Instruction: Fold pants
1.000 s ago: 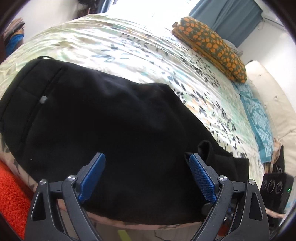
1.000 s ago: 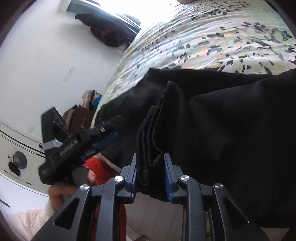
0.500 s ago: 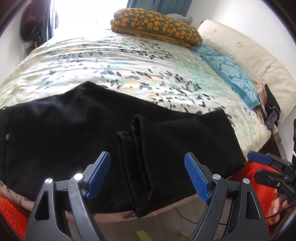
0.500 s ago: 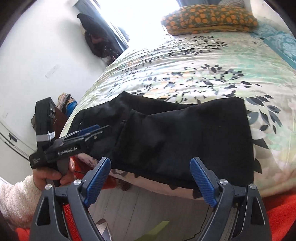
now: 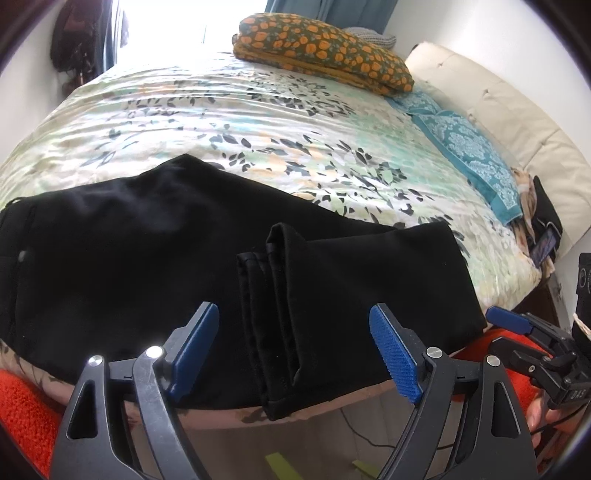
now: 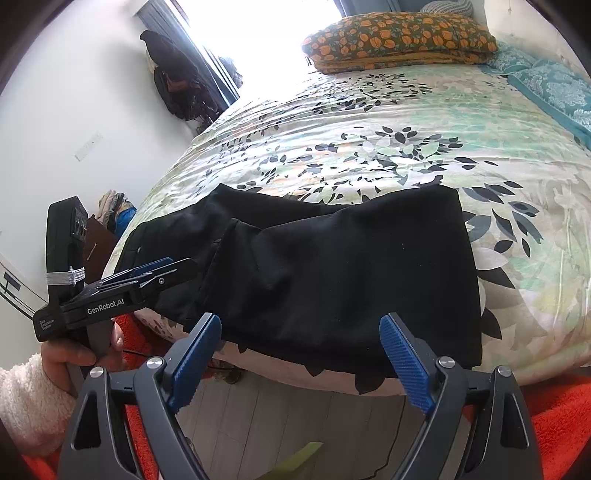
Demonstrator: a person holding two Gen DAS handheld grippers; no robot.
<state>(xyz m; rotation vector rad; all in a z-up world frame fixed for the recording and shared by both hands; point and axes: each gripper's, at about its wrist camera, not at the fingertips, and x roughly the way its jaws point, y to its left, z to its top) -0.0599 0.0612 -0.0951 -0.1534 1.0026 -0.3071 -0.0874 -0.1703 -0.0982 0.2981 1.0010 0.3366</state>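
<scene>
Daylight floods in from a window (image 5: 207, 33) at the far end of the bed (image 5: 221, 122), blown out to pure white in both views and washing the far bedding pale with glare. The black pants (image 6: 332, 266) are so dark that their folds barely read, and the left hand-held gripper (image 5: 291, 350) carries small bright glints on its screws. Both fisheye pictures are sharp in the middle but bend the bed into a dome, with dark vignetted corners and soft edges.
</scene>
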